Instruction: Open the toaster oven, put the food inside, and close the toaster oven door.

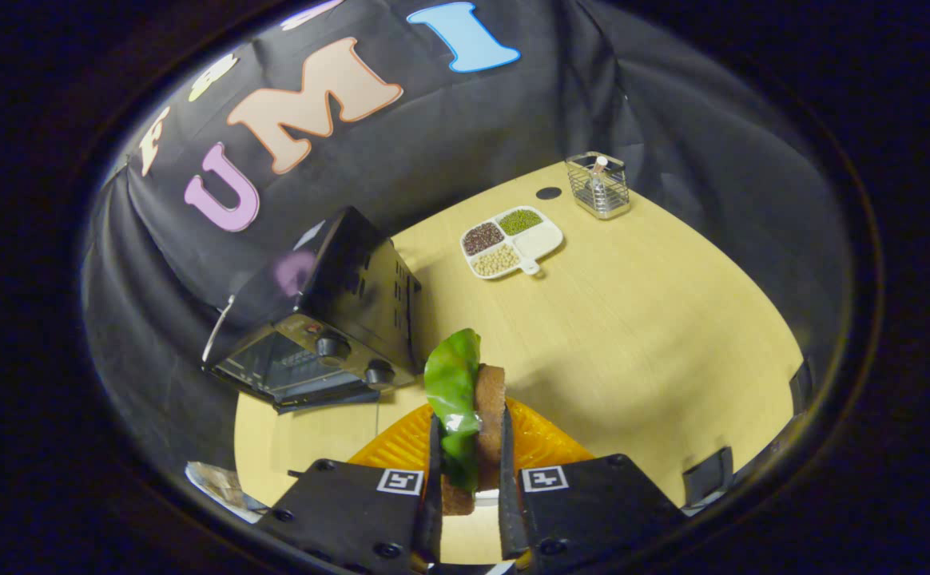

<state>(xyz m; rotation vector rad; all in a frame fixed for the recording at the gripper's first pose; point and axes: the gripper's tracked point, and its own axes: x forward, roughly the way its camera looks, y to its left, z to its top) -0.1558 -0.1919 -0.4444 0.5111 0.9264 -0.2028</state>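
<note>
My gripper (469, 431) is shut on the food (465, 399), a brown slice with a green lettuce leaf against it, held upright between both fingers. The food hangs just above an orange plate (545, 447) that lies under and behind the fingers. Beyond the fingers and to their left stands the black toaster oven (329, 319), seen at a slant, with two knobs on its front. Its glass door (273, 371) looks dropped open, hanging down at the front; the inside is dark.
A white divided dish (511, 241) with beans and grains sits on the wooden table (657, 335) farther off. Behind it stand a wire holder (598, 185) with a small bottle and a dark round hole (549, 192) in the tabletop.
</note>
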